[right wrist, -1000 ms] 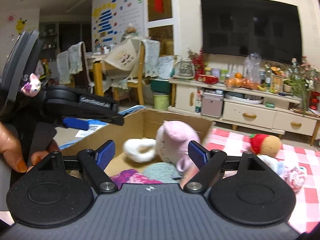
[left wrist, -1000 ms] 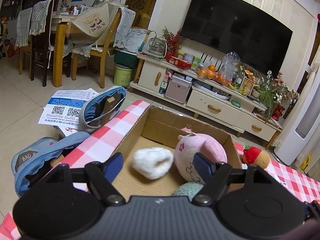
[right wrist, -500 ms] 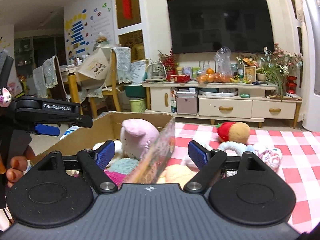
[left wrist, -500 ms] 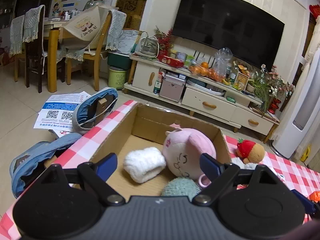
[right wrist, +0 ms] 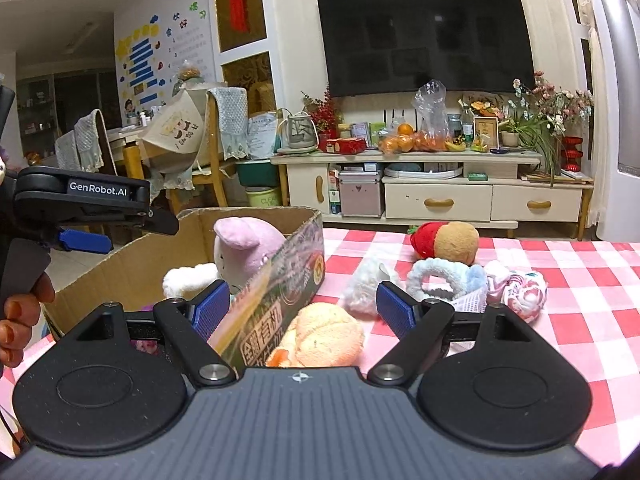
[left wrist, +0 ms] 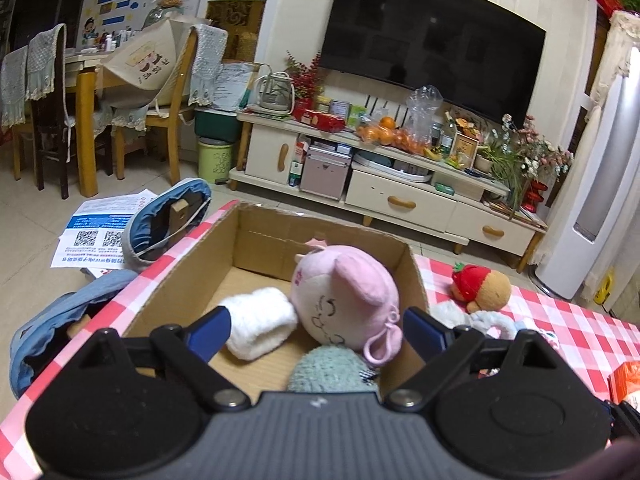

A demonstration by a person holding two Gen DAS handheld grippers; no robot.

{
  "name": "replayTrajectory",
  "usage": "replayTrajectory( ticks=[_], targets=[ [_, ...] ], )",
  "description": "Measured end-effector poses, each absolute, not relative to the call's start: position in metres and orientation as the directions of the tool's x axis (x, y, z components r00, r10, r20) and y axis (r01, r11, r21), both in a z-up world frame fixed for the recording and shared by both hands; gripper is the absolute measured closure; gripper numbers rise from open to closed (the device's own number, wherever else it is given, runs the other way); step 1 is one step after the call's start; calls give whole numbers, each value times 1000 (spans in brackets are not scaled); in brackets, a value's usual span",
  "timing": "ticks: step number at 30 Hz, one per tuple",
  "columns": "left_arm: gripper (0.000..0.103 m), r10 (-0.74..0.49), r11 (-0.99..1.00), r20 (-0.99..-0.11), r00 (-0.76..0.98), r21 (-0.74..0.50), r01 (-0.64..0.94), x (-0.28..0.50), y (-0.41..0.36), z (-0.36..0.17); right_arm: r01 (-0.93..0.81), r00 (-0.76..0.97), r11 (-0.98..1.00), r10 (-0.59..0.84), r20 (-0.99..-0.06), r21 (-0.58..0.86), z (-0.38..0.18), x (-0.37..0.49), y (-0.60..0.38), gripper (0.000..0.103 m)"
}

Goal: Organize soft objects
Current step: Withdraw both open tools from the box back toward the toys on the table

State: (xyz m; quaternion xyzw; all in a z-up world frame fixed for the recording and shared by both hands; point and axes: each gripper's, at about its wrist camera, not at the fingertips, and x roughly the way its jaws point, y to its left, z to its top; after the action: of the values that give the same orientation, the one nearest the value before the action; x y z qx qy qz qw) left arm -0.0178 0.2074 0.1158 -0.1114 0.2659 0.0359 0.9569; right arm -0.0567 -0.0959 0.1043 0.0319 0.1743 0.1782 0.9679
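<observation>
Cardboard box (left wrist: 260, 240), open at the top, on a red-and-white checked cloth (left wrist: 580, 328). Inside: pink plush (left wrist: 344, 296) leaning toward the right wall, white fluffy roll (left wrist: 260, 322) just beside it on the left, touching, and teal fluffy ball (left wrist: 328, 368) in front of both at the near wall.

Left gripper (left wrist: 318, 332) over the near edge of the box, tilted down into it. Opening at this moment, blue pads wide apart, pressing on nothing; pink plush and white roll visible in the gap but lying free on the box floor. From the right wrist view, same gripper at the left edge, held by a hand (right wrist: 20, 320).

Right gripper (right wrist: 303, 312) low over the cloth at the box's printed right wall. Fingers well apart, nothing clamped. Between them in view: near corner of that wall and an orange plush (right wrist: 324, 336) on the cloth, just outside the box and against it; whether the left pad touches the wall cannot be told.

Farther out on the cloth, all outside the box: white fluffy piece (right wrist: 366, 284), pale blue fluffy ring (right wrist: 436, 280), pink patterned bundle (right wrist: 520, 286) close together, and behind them a strawberry-capped plush (right wrist: 448, 242).

Beyond the table, a dark television (left wrist: 432, 64) above a cluttered low cabinet (left wrist: 400, 200).
</observation>
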Motion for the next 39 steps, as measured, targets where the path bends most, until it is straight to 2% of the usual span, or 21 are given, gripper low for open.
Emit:
replayTrajectory(
  ticks=[21, 39],
  targets=[
    [9, -68, 991, -504, 861, -132, 0, -22, 145, 109, -235, 890, 956, 285, -357, 176, 92, -49, -115, 2],
    [8, -112, 993, -501, 858, -24, 115, -31, 85, 96, -111, 904, 968, 192, -382, 224, 81, -41, -135, 2]
  ],
)
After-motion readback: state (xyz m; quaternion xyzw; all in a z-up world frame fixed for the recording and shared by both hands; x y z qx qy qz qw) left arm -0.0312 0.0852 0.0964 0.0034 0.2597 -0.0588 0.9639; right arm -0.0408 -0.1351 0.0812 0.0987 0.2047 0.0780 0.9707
